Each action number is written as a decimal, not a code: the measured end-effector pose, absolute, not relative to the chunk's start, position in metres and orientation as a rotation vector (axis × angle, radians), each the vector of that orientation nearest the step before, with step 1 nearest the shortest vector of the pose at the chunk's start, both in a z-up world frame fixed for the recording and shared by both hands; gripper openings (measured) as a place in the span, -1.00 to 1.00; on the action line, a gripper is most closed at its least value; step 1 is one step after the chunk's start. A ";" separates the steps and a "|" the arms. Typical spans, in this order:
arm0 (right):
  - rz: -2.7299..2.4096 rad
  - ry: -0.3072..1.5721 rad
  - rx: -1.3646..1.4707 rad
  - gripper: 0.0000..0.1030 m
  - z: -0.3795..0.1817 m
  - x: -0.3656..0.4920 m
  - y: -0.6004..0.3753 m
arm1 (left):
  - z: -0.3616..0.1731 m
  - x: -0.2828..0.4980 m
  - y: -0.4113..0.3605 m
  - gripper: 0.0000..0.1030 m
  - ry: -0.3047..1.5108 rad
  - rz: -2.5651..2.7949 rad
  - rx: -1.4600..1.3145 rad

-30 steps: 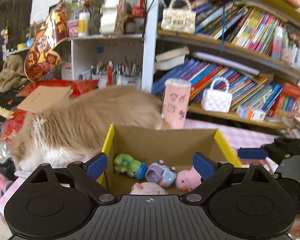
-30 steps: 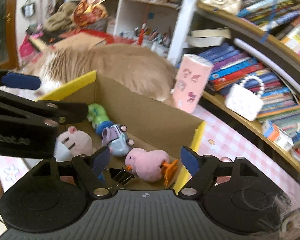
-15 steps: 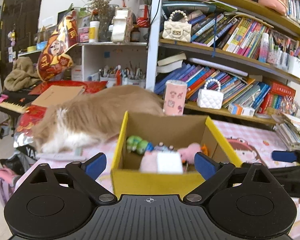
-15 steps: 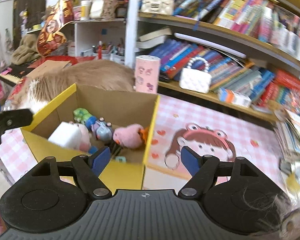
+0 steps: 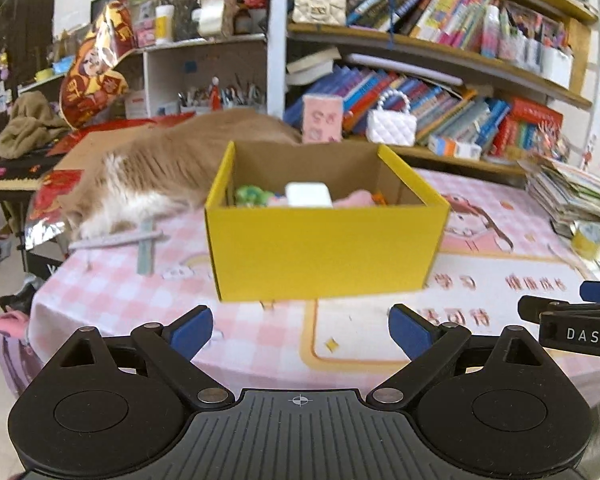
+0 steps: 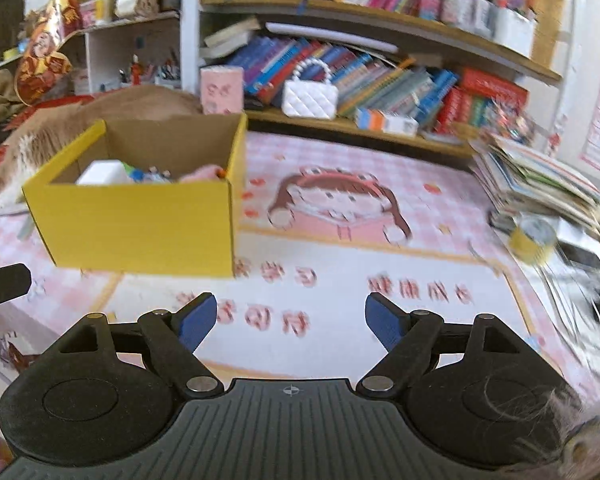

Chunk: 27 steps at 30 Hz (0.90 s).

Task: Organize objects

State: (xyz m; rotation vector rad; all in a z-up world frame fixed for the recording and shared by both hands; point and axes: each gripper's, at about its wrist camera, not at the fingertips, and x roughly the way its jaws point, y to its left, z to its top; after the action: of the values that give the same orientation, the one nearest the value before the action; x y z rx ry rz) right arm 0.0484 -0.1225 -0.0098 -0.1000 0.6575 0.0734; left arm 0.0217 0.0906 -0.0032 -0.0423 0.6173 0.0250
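The pink checked table mat [image 5: 112,292] fills the lower half of both wrist views, with crowded bookshelves [image 5: 440,92] across the top and a long-haired cat [image 5: 156,168] lying at middle left, just behind the box. The yellow cardboard box [image 5: 324,252] sits at the centre of the left wrist view and at middle left of the right wrist view [image 6: 140,228]; its long axis runs across the frame in both. It lies ahead of and above the jaws in the picture, squarely in line with the left gripper [image 5: 300,330] and off toward the upper left of the right gripper [image 6: 291,317], so the left hand looks the better lined up with it. Inside the box, only partly seen over its near wall, are a white block [image 5: 309,195], a green toy [image 5: 251,196] and something pink [image 5: 356,199]. Small strays remain on the mat: a yellow tape roll [image 6: 534,240] at middle right of the right wrist view, near the stack of booklets [image 6: 540,184], which by my reading falls to the right hand if anything is left to gather. The left gripper's jaws stand wide apart with nothing between them; the right gripper's jaws are opening, also with nothing between them.
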 end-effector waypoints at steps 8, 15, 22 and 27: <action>-0.024 0.684 -0.055 0.62 -0.020 0.025 -0.141 | -0.012 0.011 0.074 0.88 0.646 -0.003 -0.037; -0.127 0.700 0.039 0.66 -0.023 0.011 -0.164 | -0.013 0.008 0.051 0.88 0.644 -0.033 -0.009; -0.172 0.663 0.032 0.78 -0.023 -0.004 -0.176 | -0.011 0.006 0.027 0.88 0.635 -0.074 0.051; -0.172 0.663 0.028 0.81 -0.023 -0.005 -0.179 | -0.012 0.008 0.017 0.88 0.641 -0.100 0.068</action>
State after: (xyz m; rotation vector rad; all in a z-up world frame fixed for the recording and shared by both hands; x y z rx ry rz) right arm -0.0048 -0.1787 -0.0226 0.0278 0.6626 -0.1721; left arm 0.0083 0.0170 -0.0120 0.0685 0.6413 -0.1005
